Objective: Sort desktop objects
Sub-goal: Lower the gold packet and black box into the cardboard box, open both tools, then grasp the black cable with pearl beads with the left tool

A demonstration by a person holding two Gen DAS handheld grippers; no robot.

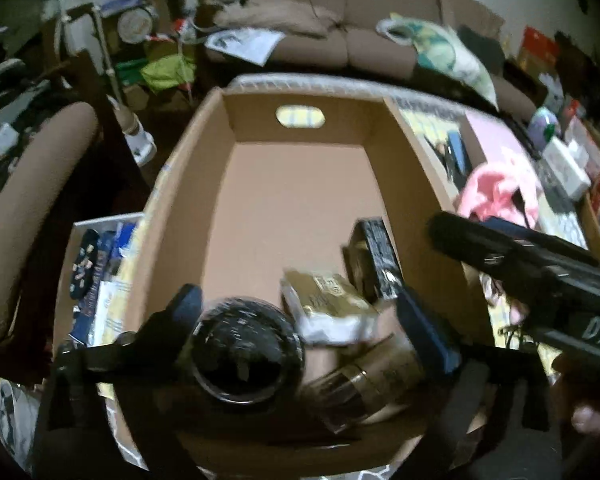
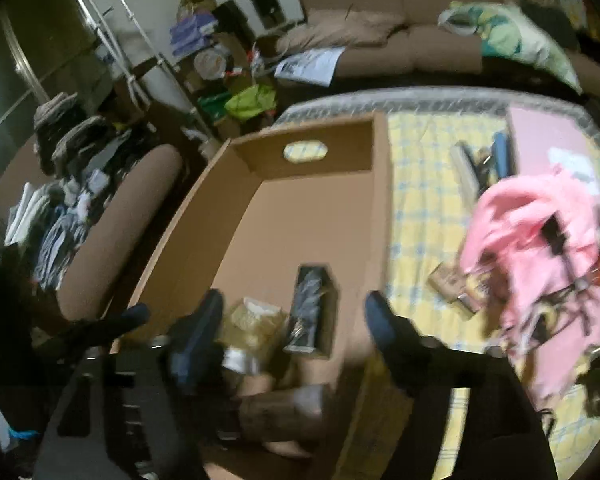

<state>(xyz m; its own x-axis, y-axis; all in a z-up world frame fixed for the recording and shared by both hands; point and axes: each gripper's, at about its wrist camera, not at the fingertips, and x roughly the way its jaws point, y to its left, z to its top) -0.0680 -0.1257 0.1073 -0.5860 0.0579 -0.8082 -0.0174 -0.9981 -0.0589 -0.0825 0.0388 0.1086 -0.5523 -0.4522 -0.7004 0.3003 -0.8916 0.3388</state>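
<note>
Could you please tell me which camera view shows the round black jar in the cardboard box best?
The left wrist view shows the black jar best: it lies close to the lens, between the left gripper fingers, inside the cardboard box. In the right wrist view that near corner is blurred and partly hidden, so I cannot pick the jar out.

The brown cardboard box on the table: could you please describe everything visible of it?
The brown cardboard box is open-topped, with plain corrugated walls and an oval handle cut-out in its far wall. It sits on a yellow checked cloth. Its far half is bare; a few small packages and a dark round jar lie at the near end.
</note>
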